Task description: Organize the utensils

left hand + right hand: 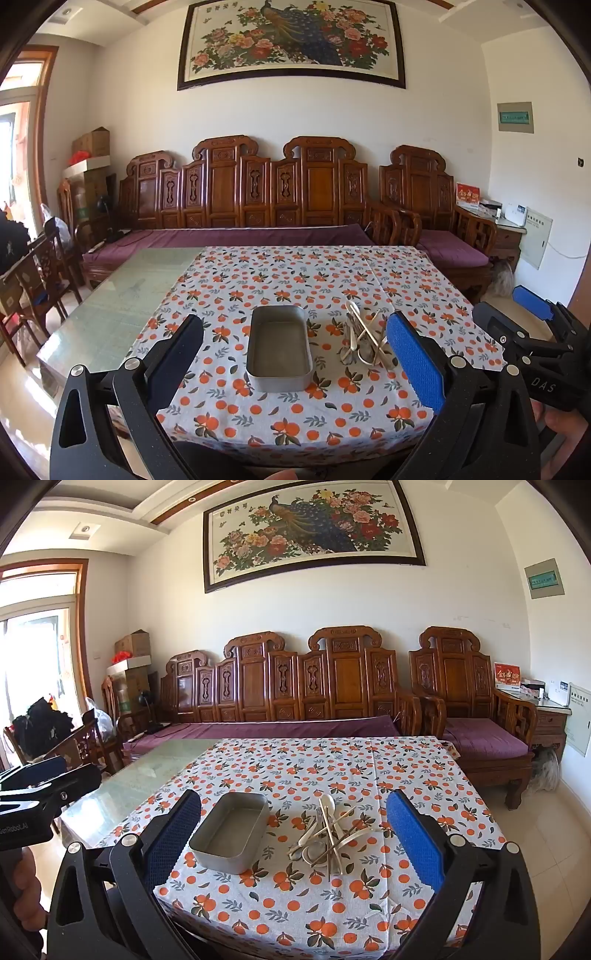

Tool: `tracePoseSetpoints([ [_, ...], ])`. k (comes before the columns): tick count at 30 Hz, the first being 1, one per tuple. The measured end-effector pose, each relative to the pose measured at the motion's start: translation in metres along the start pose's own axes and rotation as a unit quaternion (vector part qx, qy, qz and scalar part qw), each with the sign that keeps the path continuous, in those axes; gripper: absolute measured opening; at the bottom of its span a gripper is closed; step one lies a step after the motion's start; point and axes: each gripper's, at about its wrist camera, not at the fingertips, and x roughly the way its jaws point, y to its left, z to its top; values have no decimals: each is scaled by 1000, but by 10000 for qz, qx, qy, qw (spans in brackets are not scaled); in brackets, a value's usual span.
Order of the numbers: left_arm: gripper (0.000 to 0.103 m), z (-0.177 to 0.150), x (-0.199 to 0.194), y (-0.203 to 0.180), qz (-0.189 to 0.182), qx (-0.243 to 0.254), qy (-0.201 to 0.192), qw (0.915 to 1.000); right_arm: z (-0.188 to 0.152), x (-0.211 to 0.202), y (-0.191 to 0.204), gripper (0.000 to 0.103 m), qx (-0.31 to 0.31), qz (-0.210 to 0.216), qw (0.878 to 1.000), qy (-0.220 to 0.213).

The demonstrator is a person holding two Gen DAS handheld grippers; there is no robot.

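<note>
A metal tray (279, 347) sits empty on the surface (280, 424), on an orange-print cloth (406, 775) that covers the surface's right part; left of the tray the bare glass top (122, 295) shows. Just right of the tray, apart from it, lies a loose heap of utensils (328, 836): pale spoons, chopsticks and some metal pieces crossed over one another. The left claw (295, 350) is released, its fingers spread wide either side of the tray and above the near edge of the cloth, nothing between them. The right claw (293, 830) is likewise released and bare, framing both tray and heap from the near side. Beyond the tray, past the surface's far edge, stands a carved wooden sofa (295, 686) with purple cushions.
</note>
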Motion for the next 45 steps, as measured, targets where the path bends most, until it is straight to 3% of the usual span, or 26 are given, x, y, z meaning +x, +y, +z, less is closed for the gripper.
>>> tracePoseSetpoints([
  [45, 96, -1, 1, 2, 16, 21, 31, 10000, -2, 1, -1, 100, 1, -2, 10000, 12],
])
